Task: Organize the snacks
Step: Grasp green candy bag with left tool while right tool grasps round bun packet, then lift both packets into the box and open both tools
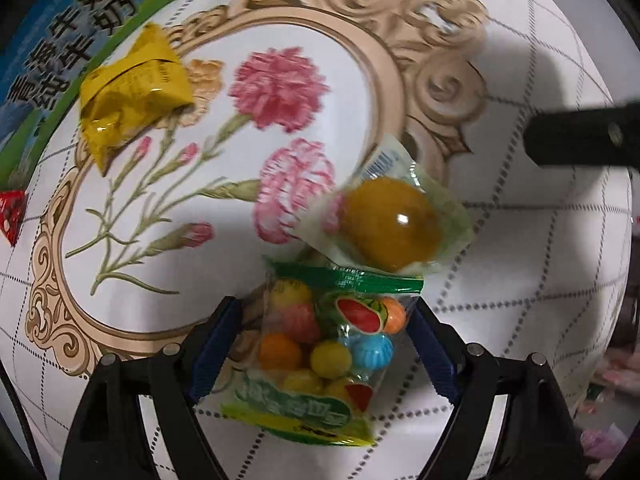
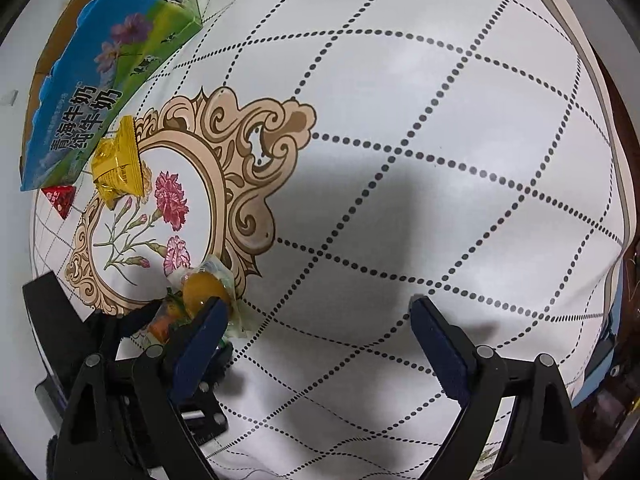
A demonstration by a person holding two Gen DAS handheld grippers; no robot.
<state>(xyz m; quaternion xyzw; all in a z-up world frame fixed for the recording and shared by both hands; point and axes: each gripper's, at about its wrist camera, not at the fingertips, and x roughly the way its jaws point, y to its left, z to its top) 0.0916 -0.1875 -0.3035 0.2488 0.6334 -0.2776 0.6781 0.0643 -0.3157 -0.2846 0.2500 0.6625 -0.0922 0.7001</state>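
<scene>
Your left gripper (image 1: 324, 344) straddles the candy bag (image 1: 320, 356), jaws apart and beside its edges, not pinching; your right gripper (image 2: 316, 332) hangs spread and empty.

The crinkly clear bag of round sweets lies at 6 o'clock, touching a glossy jelly cup (image 1: 390, 228) at 1 o'clock (yellow pouch (image 1: 132, 92) at 10). Next, probably: squeeze, lift toward the carton (image 1: 60, 40).

Your left gripper (image 1: 324, 344) has matte black plastic fingers with triangular cut-outs, round silver pivot pins and ribbed dark blue pads (image 1: 212, 344). Your right gripper (image 2: 316, 344) is built the same: black linkage arms, silver pins, navy textured pads (image 2: 438, 344).
</scene>
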